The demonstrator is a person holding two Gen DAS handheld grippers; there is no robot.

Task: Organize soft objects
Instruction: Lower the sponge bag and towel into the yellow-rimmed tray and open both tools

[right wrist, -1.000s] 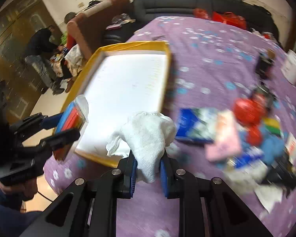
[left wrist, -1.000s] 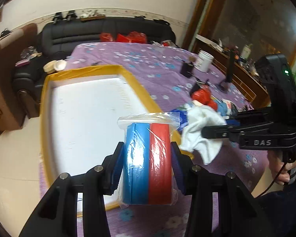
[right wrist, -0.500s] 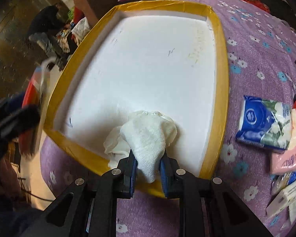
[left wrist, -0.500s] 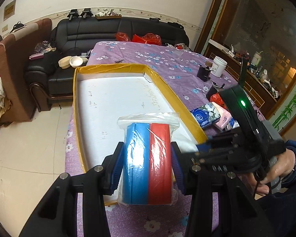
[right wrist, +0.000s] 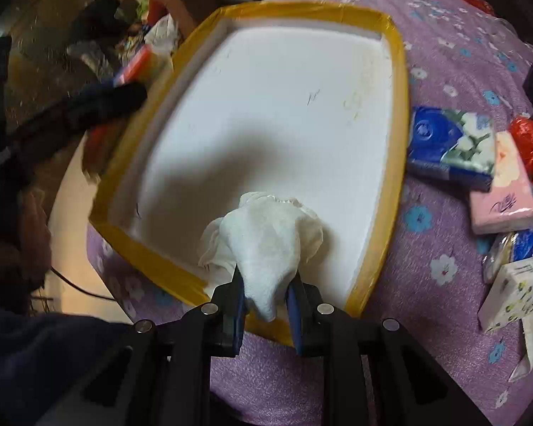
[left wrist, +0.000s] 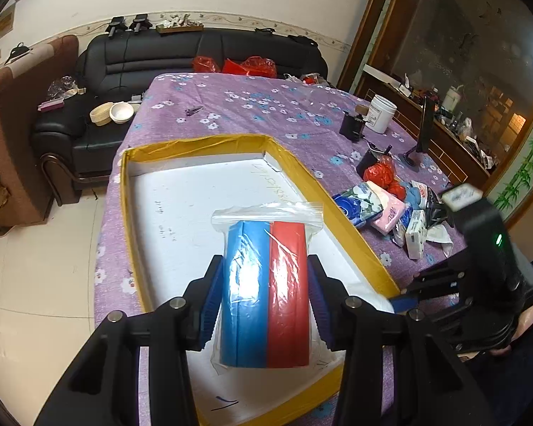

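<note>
My left gripper (left wrist: 264, 305) sits at the bottom centre of its own view, fingers (left wrist: 209, 301) clamped on a clear bag with blue and red pads (left wrist: 264, 291), held upright over the near end of the white tray (left wrist: 181, 206). The tray's yellow-taped rim (left wrist: 341, 220) runs up toward the middle of the frame on the purple flowered desk (left wrist: 252, 106). Right of it, a heap of tissue packs (left wrist: 366, 206) lies on the cloth. Over in the right wrist view, my right gripper (right wrist: 266, 301) at the bottom centre has its fingers (right wrist: 238, 305) pinched narrow on a white cloth (right wrist: 266, 238), which bunches over the tray's near edge. Far right, a blue floral pack (right wrist: 447, 142) and a pink pack (right wrist: 504, 191) lie just beside the rim.
</note>
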